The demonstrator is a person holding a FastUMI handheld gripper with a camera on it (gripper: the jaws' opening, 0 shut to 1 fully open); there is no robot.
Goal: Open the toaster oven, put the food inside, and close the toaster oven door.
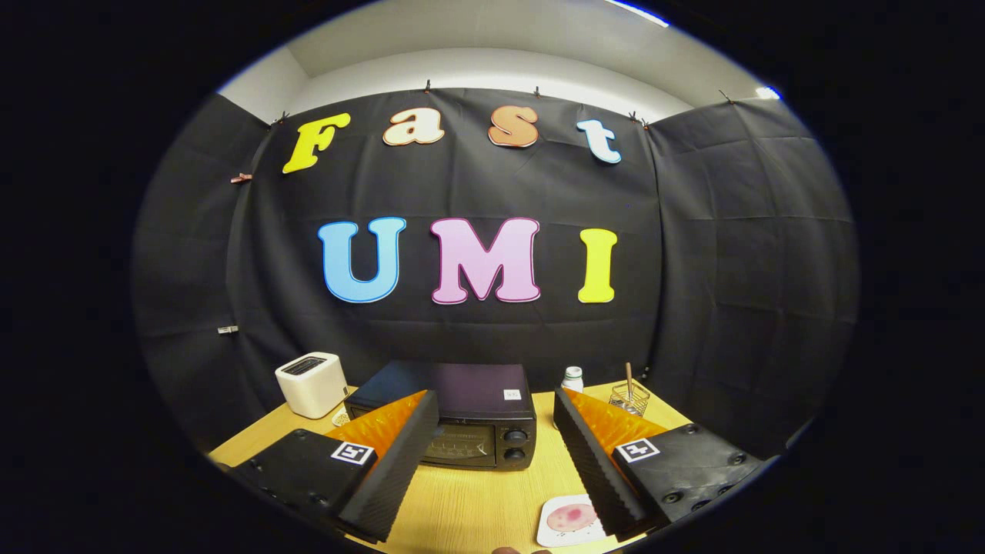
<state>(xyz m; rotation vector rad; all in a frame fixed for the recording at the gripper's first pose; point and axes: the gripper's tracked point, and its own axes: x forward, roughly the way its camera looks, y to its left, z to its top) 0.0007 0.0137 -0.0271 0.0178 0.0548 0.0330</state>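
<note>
the claw hangs wide open and empty above the counter, so the opening step looks not yet begun: the one toaster oven sits just ahead of the fingers, door closed. next the claw would need to reach the door's top edge and pull it down. one plate of food lies by the right finger; beyond stand one white toaster, one small bottle and one glass.

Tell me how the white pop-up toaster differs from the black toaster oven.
The white pop-up toaster is smaller, pale and rounded; the black toaster oven is wider, dark and boxy. The toaster has a top slot; the oven has a shut glass front door and two knobs. Both stand on the wooden table, beyond the open gripper.
</note>
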